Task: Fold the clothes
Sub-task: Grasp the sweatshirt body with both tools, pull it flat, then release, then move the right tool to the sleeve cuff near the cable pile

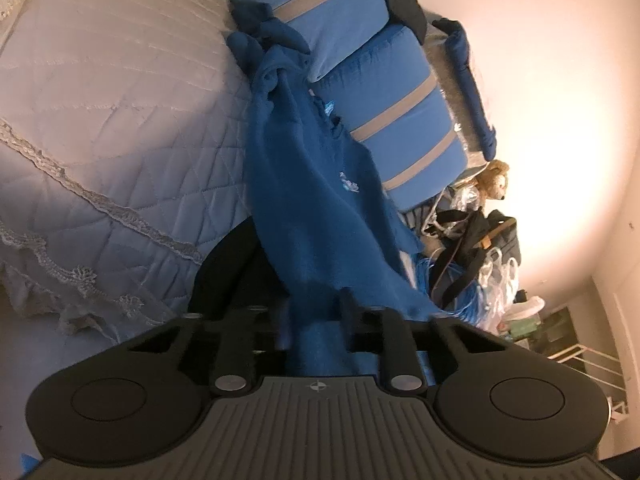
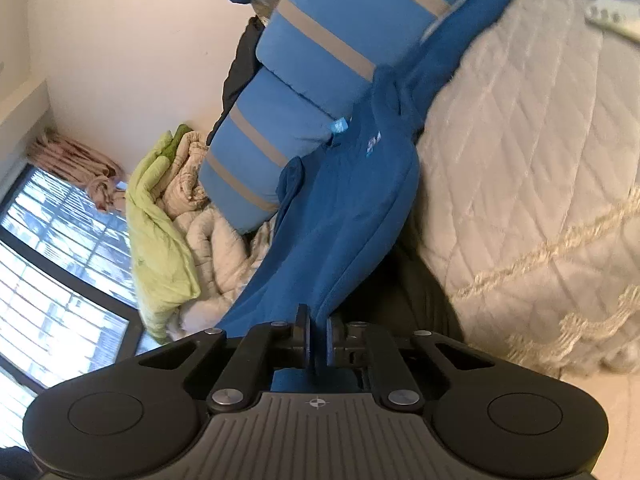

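Both tongs pinch the same blue garment (image 1: 312,184), one at each side of an edge, so it hangs stretched out from them toward the quilted bed (image 1: 120,120). The left tongs (image 1: 316,312) are buried in cloth, fabric bunched between the fingers; the right tongs (image 2: 318,336) are pressed together on a thin fold. The far end of the garment trails against the blue striped pillows (image 2: 304,92). Holding two points apart likely serves to spread it flat before the first fold.
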`<state>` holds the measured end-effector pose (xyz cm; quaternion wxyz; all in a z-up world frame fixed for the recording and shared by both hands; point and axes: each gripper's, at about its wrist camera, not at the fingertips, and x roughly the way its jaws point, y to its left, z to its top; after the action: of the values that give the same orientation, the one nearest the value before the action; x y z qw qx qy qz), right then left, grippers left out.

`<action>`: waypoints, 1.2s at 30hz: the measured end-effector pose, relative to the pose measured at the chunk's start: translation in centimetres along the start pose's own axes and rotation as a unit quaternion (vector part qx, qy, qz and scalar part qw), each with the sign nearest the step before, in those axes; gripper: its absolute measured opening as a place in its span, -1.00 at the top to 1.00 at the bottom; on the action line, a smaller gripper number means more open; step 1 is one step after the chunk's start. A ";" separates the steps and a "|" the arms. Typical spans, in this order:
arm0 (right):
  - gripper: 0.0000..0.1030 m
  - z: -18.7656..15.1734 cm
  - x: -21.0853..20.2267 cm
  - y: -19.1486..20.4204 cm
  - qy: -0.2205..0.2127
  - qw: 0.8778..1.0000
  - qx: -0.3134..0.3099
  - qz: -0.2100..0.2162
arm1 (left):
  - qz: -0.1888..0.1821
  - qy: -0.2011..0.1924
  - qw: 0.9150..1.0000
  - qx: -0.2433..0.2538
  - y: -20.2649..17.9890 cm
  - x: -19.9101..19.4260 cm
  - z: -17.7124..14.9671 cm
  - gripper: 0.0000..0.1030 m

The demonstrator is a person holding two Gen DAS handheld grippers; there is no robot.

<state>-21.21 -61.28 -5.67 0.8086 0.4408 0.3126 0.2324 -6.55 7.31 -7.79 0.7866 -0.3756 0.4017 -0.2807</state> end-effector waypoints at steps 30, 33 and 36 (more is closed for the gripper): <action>-1.00 3.0 -0.8 6.6 -0.057 0.961 -0.154 -0.223 | 0.189 -0.070 0.972 0.125 -7.7 -3.6 2.3 -0.36; -1.00 4.2 0.4 6.8 -0.069 0.945 -0.178 -0.264 | 0.242 -0.107 0.946 0.188 -10.3 -2.5 3.0 -0.41; -1.00 5.6 1.6 7.0 -0.079 0.927 -0.208 -0.302 | 0.260 -0.129 0.933 0.213 -12.1 -1.0 3.5 -0.41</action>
<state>-16.83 -59.91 2.14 0.9361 0.1642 0.3109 0.0011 -5.82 2.56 3.89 0.9386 -0.1146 0.3113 -0.0949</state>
